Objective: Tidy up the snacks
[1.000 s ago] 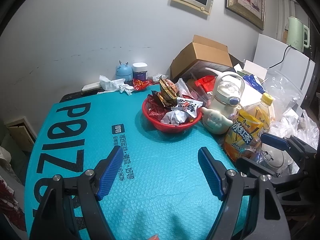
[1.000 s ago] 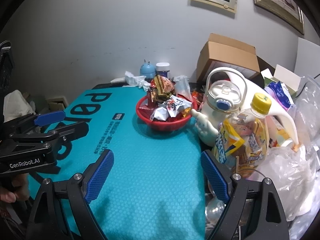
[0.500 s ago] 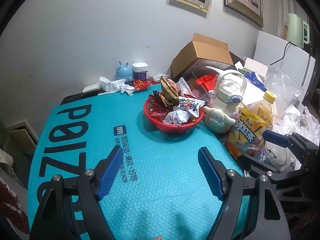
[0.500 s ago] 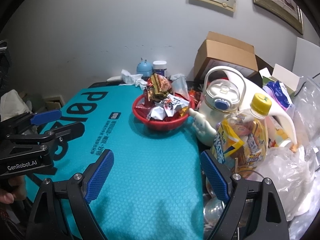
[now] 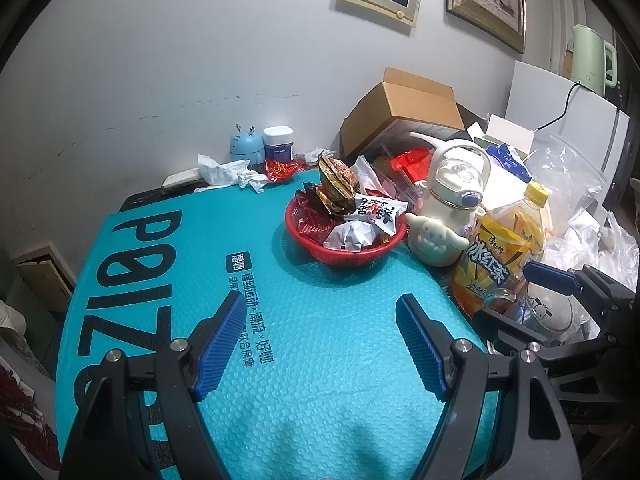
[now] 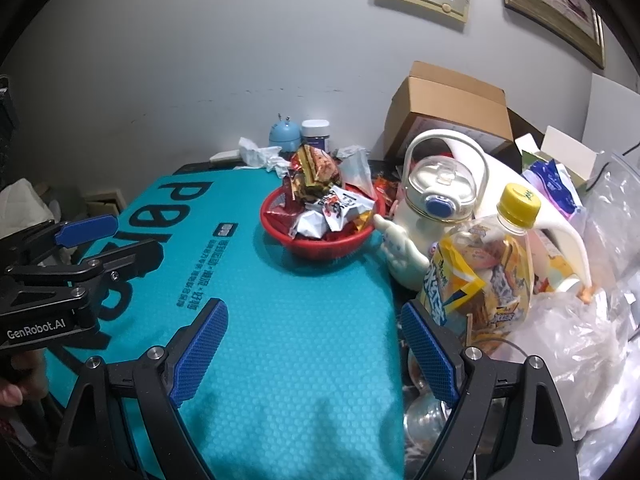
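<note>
Your left gripper (image 5: 320, 344) hangs over the teal mat (image 5: 312, 380) on the near side of the red basket (image 5: 344, 254), fingers apart with nothing between them; your right gripper (image 6: 314, 350) does the same at the mat's right edge, fingers spread wide and empty. The snacks (image 5: 360, 216) sit heaped in the red basket toward the mat's far end, well apart from both grippers. Just right of the basket stands a cream character bottle (image 5: 444, 220), and nearer than that a yellow-capped iced tea bottle (image 6: 492, 272).
</note>
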The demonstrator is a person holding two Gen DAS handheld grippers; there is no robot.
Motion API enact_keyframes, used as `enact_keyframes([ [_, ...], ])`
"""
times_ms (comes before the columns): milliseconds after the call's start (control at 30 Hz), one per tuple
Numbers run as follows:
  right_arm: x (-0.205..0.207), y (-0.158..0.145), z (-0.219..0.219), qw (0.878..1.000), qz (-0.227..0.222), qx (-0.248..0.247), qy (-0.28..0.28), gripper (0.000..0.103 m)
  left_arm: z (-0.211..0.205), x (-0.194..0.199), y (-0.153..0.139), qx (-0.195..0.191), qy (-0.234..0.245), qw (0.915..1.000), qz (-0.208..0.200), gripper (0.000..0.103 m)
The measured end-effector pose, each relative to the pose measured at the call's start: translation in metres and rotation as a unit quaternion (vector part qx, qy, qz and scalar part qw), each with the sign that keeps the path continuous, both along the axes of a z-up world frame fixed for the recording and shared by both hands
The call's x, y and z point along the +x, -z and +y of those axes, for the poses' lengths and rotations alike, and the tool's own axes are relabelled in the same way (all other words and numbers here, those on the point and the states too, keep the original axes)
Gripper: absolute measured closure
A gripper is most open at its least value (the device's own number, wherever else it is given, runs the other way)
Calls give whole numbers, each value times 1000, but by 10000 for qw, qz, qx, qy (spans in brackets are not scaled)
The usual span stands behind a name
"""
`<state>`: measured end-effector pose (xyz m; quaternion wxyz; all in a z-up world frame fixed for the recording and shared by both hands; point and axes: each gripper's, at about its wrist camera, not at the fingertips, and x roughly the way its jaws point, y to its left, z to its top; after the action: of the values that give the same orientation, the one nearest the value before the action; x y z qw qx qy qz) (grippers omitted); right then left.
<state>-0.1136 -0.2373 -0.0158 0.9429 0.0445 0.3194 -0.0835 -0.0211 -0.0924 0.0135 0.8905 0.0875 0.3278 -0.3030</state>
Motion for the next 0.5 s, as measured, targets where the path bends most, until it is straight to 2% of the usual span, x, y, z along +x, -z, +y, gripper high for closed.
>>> enact_keyframes([
  [500,-2,4,2,10000,49,38,34,14,1,-2,3,8,14,10000,29,26],
])
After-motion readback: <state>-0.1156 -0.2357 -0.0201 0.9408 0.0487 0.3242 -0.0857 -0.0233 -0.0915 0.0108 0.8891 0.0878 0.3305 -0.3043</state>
